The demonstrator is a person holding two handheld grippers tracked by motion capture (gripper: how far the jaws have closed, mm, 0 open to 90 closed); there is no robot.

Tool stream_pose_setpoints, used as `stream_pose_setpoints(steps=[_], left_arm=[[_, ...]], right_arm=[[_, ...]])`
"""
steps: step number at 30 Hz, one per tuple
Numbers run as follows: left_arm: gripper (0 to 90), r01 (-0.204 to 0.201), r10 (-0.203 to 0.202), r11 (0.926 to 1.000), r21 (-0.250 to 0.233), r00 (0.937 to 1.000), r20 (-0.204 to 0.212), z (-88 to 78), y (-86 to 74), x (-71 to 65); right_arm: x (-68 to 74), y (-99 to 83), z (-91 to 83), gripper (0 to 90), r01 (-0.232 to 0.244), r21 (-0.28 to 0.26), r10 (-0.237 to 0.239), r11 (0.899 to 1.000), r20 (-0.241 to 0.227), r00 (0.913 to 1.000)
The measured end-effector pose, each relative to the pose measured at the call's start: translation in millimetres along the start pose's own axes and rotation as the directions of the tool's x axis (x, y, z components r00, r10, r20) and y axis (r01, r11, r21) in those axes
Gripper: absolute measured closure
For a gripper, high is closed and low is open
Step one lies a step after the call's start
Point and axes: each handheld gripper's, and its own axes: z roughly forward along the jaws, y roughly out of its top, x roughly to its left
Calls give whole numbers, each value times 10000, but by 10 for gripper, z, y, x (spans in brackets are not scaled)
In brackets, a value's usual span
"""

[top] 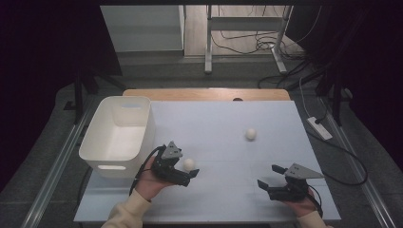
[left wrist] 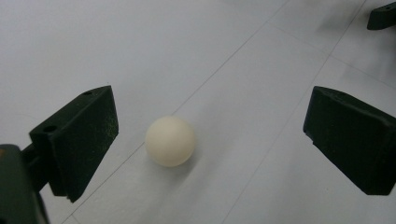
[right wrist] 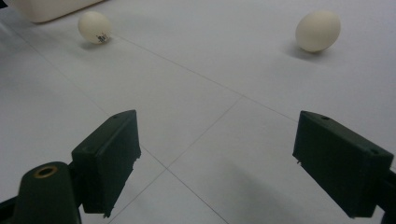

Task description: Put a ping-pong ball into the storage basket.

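Note:
A white ball (top: 189, 164) lies on the pale table sheet (top: 223, 199), between the jaws of my open left gripper (top: 186, 170). In the left gripper view the ball (left wrist: 170, 141) rests nearer the left jaw and touches neither; the left gripper (left wrist: 210, 140) is wide open. A second white, egg-shaped object (top: 251, 134) sits farther back, right of centre. My right gripper (top: 270, 175) is open near the front right, with nothing in it. In the right gripper view, both the ball (right wrist: 94, 27) and the egg-shaped object (right wrist: 318, 31) lie well beyond the right gripper (right wrist: 215, 158).
A white plastic bin (top: 119, 133) stands at the table's left edge, just beside my left hand; its corner (right wrist: 46, 9) appears past the ball. A wooden strip (top: 206, 94) runs along the table's back. Cables and a desk frame lie on the floor beyond.

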Motion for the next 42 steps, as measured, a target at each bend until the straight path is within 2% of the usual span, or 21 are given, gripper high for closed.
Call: stream_pose_setpoints(steps=[20, 31, 36, 42], left_arm=[[42, 14, -18, 9996, 281, 9999, 126, 136, 80, 35], [40, 134, -139, 9978, 654, 9999, 84, 199, 65, 83], [39, 302, -296, 9951, 938, 9995, -78, 255, 56, 111], [39, 326, -292, 9914, 1266, 9992, -286, 327, 43, 144]], right_arm=[[-2, -3, -1, 145, 4, 9, -4, 10000, 7, 10000], [-7, -4, -3, 145, 1, 46, -1, 10000, 40, 10000], [-9, -5, -1, 146, -4, 31, 4, 10000, 40, 10000], [-7, -6, -3, 145, 4, 22, -4, 10000, 26, 10000]])
